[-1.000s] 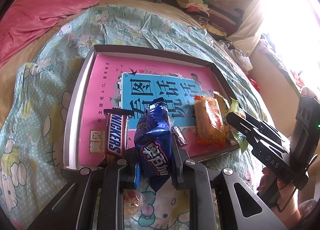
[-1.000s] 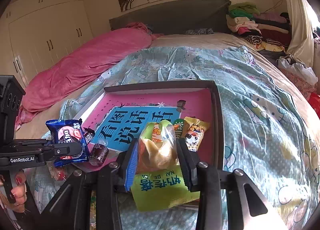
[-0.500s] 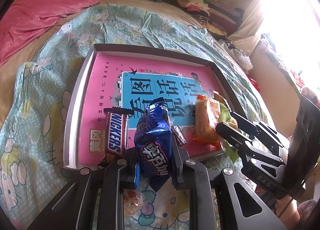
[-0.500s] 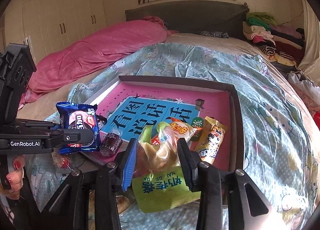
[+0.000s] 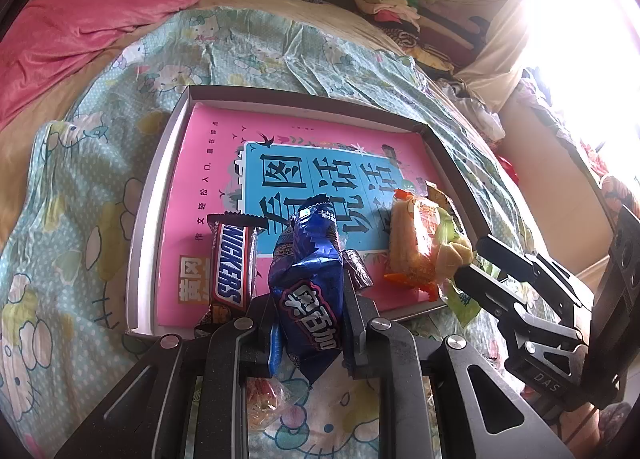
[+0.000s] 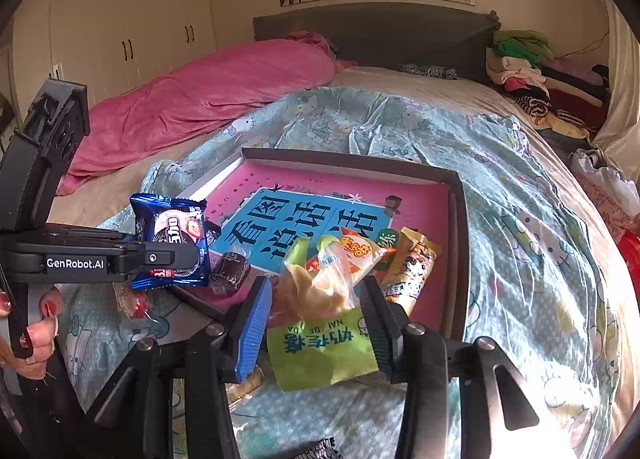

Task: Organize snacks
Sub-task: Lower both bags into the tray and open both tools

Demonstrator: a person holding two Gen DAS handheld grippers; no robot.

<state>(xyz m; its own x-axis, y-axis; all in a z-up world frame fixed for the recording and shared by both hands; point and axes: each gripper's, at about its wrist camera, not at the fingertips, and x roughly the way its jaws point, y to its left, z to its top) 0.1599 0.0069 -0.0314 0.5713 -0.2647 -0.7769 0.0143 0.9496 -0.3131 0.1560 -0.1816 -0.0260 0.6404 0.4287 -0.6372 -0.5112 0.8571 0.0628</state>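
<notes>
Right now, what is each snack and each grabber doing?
Left gripper: shut on the blue Oreo packet, held above the box's near edge.
Right gripper: jaws just opened wider, the green-and-clear snack bag loose between them.
Snickers bar: lying flat in the box.
Orange snack packet: lying in the box.
Yellow snack packet: lying in the box.
Box: open, on the bed.

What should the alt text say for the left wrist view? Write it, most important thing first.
The left gripper is shut on a blue cookie packet above the near edge of a shallow tray lined with a pink book on a bed. A Snickers bar lies in the tray; at right, the right gripper has just been opening around a clear snack bag.
</notes>
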